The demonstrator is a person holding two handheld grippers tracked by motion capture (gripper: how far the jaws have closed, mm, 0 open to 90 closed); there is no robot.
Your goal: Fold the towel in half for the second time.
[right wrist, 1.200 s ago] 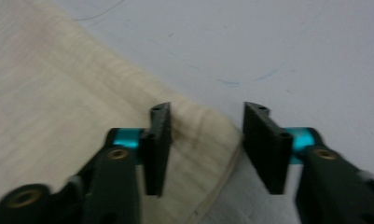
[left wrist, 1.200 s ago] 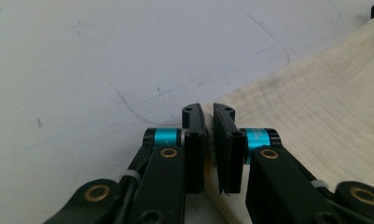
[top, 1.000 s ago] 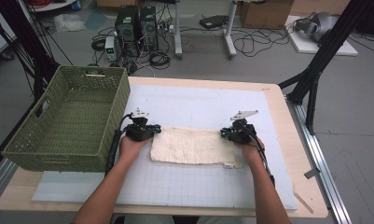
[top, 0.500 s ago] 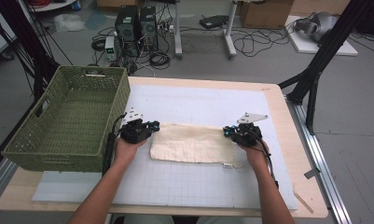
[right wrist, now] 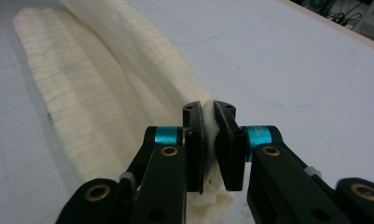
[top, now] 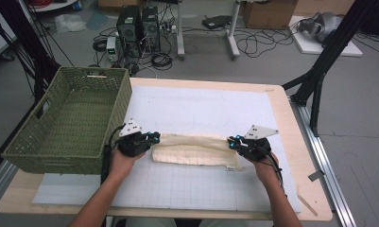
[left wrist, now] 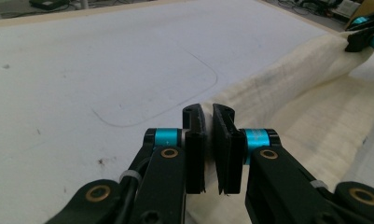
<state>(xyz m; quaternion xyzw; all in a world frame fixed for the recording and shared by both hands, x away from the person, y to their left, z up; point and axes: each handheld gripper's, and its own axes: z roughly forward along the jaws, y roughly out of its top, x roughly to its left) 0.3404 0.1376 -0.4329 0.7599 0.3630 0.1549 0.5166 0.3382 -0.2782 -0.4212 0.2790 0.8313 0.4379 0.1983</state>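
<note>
A cream cloth (top: 192, 150) lies across the white mat (top: 201, 104), and its far long edge is lifted into a ridge. At the cloth's left end, my left gripper (top: 154, 138) is shut on that edge. In the left gripper view its jaws (left wrist: 209, 112) stand almost together, and the cloth (left wrist: 306, 93) runs off towards the other gripper (left wrist: 366, 32). My right gripper (top: 232, 142) is shut on the right end. In the right gripper view, cloth (right wrist: 105, 74) is bunched between the jaws (right wrist: 208, 109).
A green woven basket (top: 31, 161) stands on the table's left side, close to my left hand. The wooden table edge (top: 291, 123) runs along the right. Beyond the table are computer cases, cables and black frame legs on the floor.
Both grippers have come towards the person and risen slightly, drawing the cloth's far edge with them. The cloth now looks narrower from front to back.
</note>
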